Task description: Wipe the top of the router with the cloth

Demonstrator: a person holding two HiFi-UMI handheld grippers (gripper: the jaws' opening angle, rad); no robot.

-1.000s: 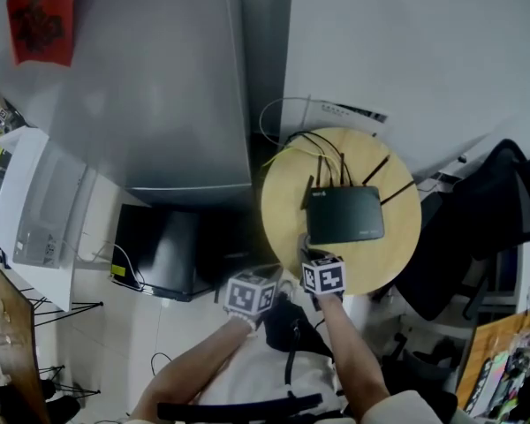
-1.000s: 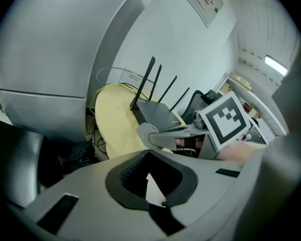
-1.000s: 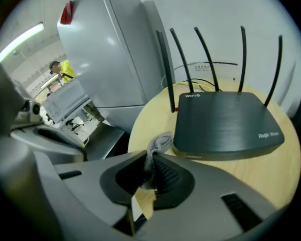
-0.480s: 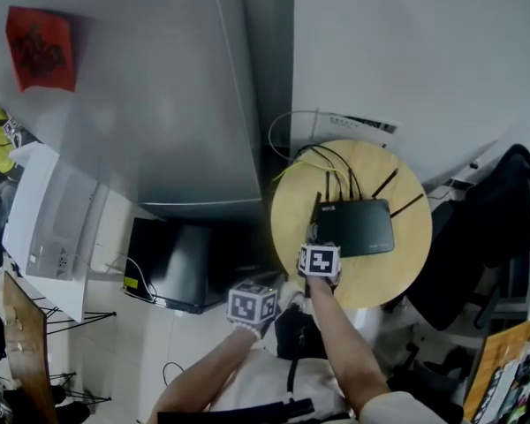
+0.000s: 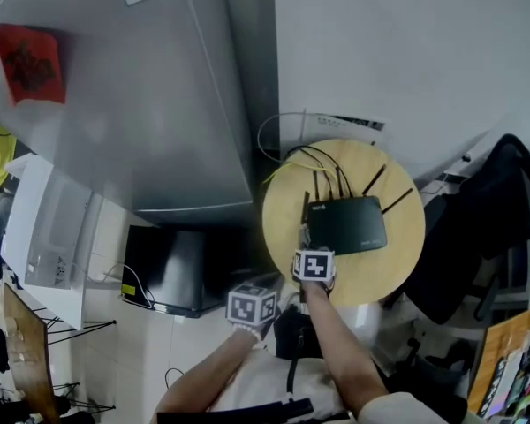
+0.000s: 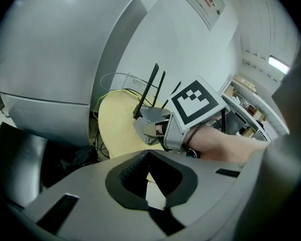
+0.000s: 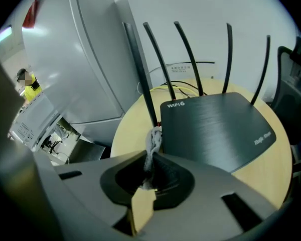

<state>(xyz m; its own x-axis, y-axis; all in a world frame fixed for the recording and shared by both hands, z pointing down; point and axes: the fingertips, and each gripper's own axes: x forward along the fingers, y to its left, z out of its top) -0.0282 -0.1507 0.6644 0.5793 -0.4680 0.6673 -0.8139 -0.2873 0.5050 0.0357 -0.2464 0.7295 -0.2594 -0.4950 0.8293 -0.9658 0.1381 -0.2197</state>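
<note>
A black router (image 5: 346,224) with several antennas lies on a round wooden table (image 5: 397,263). In the right gripper view the router (image 7: 218,129) fills the middle, its antennas standing up at the back. My right gripper (image 5: 307,247) is at the router's near left corner, shut on a small grey-white cloth (image 7: 152,145) that pokes out between the jaws of the right gripper (image 7: 151,170) and touches the router's edge by an antenna. My left gripper (image 5: 252,306) hangs off the table's near edge; the left gripper (image 6: 150,173) is shut with nothing in it.
A tall grey cabinet (image 5: 177,104) stands left of the table, with a black box (image 5: 172,259) on the floor below it. Cables (image 5: 318,157) run behind the router to a white strip (image 5: 346,122) by the wall. A black chair (image 5: 499,210) is at the right.
My right gripper has moved forward with the cloth to the router's near left corner. The left gripper has stayed about where it was.
</note>
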